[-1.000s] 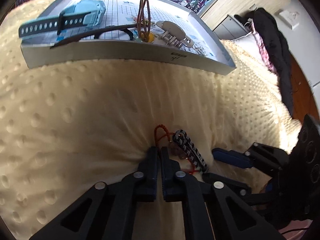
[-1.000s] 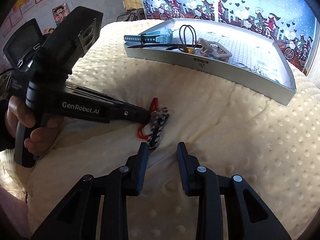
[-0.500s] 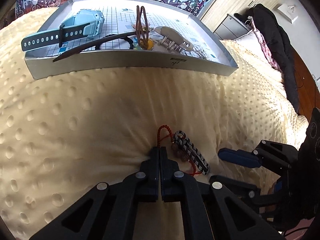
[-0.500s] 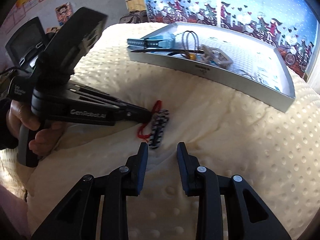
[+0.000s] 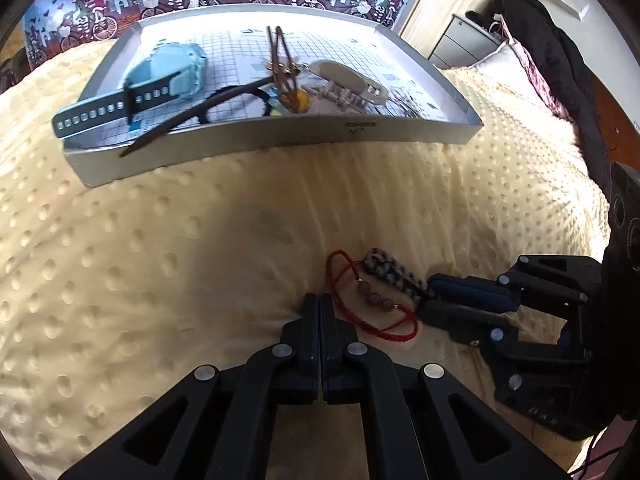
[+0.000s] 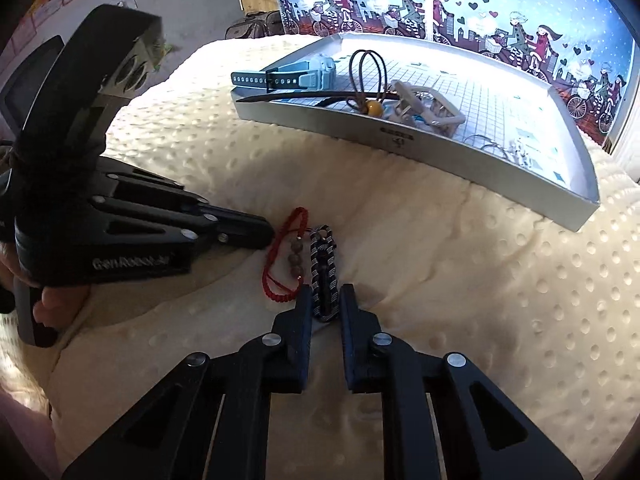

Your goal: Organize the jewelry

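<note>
Right wrist: watch point(image 6: 304, 74) in tray point(image 6: 420, 140).

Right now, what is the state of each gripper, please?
Left gripper: closed, holding nothing, tips beside the red cord bracelet.
Right gripper: open, fingers around the near end of the black-and-white bracelet, not clamped.

The left claw point(image 5: 319, 312) sits at the lower middle of its own view, fingers pressed together, tips low on the bed. The right claw point(image 6: 325, 300) enters from the bottom of its view, fingers parted with a narrow gap. A hand point(image 6: 44, 300) grips the left claw's handle at the left edge.
</note>
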`<state>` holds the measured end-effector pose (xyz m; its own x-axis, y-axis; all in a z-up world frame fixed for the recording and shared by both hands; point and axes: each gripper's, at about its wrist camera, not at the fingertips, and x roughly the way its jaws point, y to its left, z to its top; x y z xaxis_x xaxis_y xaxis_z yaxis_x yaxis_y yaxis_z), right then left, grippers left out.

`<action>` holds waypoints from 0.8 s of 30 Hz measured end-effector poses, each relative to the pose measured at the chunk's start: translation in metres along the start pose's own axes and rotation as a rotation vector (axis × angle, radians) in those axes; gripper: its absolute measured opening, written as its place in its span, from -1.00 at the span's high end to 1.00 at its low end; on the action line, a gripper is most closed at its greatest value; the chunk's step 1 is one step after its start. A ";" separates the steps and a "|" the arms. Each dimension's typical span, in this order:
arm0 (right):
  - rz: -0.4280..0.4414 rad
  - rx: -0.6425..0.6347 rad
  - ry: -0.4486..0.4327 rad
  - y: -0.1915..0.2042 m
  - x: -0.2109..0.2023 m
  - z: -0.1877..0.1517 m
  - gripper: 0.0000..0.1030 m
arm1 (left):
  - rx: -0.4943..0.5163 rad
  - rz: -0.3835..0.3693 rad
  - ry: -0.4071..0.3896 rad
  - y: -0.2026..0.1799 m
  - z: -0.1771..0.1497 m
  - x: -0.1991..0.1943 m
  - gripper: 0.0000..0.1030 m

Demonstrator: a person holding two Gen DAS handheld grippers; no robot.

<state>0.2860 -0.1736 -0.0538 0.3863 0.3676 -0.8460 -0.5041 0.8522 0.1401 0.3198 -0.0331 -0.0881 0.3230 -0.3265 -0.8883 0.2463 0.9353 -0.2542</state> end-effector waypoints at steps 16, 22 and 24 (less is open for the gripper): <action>-0.036 0.148 0.027 -0.039 0.003 0.000 0.76 | -0.135 -0.174 0.002 0.020 -0.007 -0.004 0.97; -0.038 0.172 0.022 -0.045 0.008 0.000 0.75 | -0.133 -0.185 0.029 0.008 -0.003 0.009 0.97; -0.039 0.174 0.020 -0.047 0.009 -0.001 0.72 | -0.156 -0.216 0.036 0.008 -0.002 0.013 0.97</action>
<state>0.3124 -0.2105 -0.0682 0.3866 0.3269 -0.8624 -0.3471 0.9179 0.1923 0.3241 -0.0296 -0.1022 0.2446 -0.5183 -0.8195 0.1617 0.8551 -0.4926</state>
